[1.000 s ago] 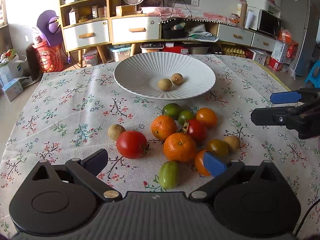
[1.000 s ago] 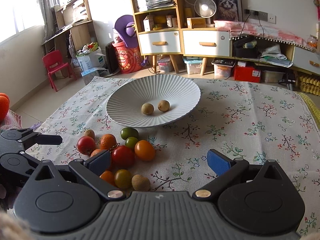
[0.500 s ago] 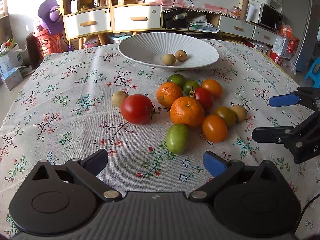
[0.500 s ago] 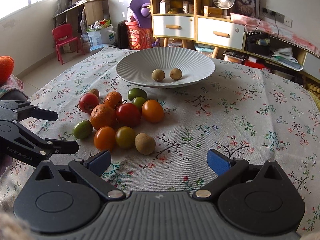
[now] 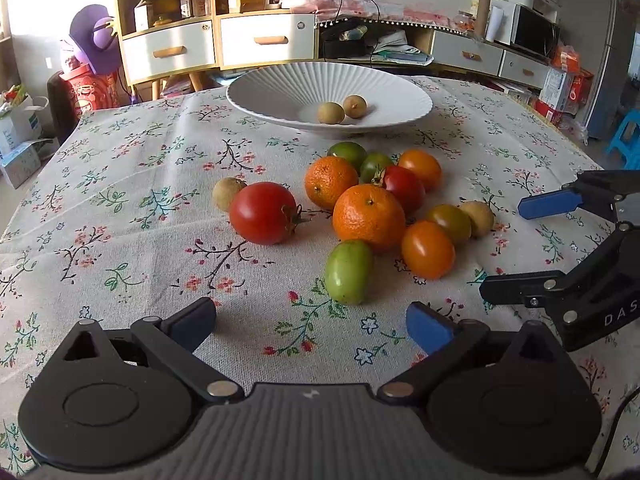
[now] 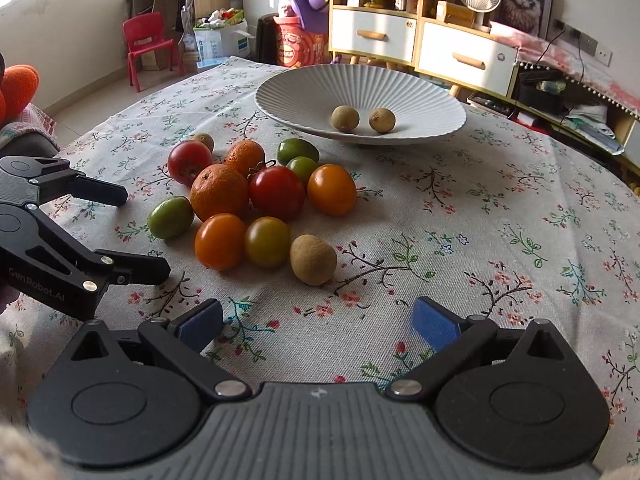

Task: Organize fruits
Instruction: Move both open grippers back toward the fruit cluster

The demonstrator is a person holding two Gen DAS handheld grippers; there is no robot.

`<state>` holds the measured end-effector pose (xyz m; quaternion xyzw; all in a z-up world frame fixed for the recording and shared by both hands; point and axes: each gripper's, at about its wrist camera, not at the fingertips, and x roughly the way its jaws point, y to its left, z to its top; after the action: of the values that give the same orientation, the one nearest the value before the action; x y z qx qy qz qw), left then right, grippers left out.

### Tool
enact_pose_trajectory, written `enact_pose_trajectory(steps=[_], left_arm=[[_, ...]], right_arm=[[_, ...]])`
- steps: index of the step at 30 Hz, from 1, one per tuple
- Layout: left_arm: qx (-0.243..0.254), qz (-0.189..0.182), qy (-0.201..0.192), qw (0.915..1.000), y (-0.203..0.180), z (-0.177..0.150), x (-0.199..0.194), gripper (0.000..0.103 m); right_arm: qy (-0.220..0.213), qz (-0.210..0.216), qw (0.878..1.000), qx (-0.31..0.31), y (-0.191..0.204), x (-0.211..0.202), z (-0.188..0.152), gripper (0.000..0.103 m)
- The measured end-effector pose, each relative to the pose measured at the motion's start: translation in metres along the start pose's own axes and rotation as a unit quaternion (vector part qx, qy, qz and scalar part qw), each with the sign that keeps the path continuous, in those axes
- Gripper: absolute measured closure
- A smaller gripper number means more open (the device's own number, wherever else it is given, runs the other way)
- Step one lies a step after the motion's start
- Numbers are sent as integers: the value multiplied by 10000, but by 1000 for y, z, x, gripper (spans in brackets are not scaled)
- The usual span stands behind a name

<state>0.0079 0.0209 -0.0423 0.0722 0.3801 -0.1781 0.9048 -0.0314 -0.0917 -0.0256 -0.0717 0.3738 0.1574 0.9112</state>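
1. Ahead of the left gripper (image 5: 310, 322), a cluster of fruits lies on the floral tablecloth (image 5: 120, 240); the jaws are spread wide and hold nothing.
2. Nearest to the left gripper's fingertips, a green oval fruit (image 5: 349, 272) rests on the cloth, touching the large mandarin (image 5: 369, 216) beyond it.
3. Ahead and left of that gripper, a large red tomato (image 5: 263, 213) sits with a small brown longan (image 5: 227, 193) just behind it.
4. Right of the green oval fruit, an orange tomato (image 5: 428, 249) sits beside an olive-coloured tomato (image 5: 449, 218) and a second longan (image 5: 477, 213).
5. Beyond the cluster, a white ribbed plate (image 5: 280, 96) holds two longans (image 5: 342, 109) side by side near its centre.
6. To the far right of the left wrist view, the right gripper (image 5: 520, 246) appears with its jaws apart and empty.
7. Ahead of the right gripper (image 6: 318, 322), the same jaws stand wide, and the closest fruit is a brown longan (image 6: 313, 259) lying on the cloth just beyond the fingertips.
8. Left of the right gripper, the left gripper (image 6: 146, 234) hovers beside the cluster, near the green oval fruit (image 6: 170, 216).
9. Farther ahead, the plate (image 6: 432, 104) stands behind the cluster, apart from it.
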Motion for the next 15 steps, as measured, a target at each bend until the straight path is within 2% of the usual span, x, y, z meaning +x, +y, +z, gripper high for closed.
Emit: enact_pose_trajectory(steps=[5, 15], left_arm=[[32, -78, -29, 10000, -2, 2, 1, 7], [-41, -269, -152, 9995, -3, 8, -2, 35]], right_arm=[[-11, -5, 10000, 16, -1, 1, 4, 10], [0, 61, 10000, -68, -1, 1, 11, 34]])
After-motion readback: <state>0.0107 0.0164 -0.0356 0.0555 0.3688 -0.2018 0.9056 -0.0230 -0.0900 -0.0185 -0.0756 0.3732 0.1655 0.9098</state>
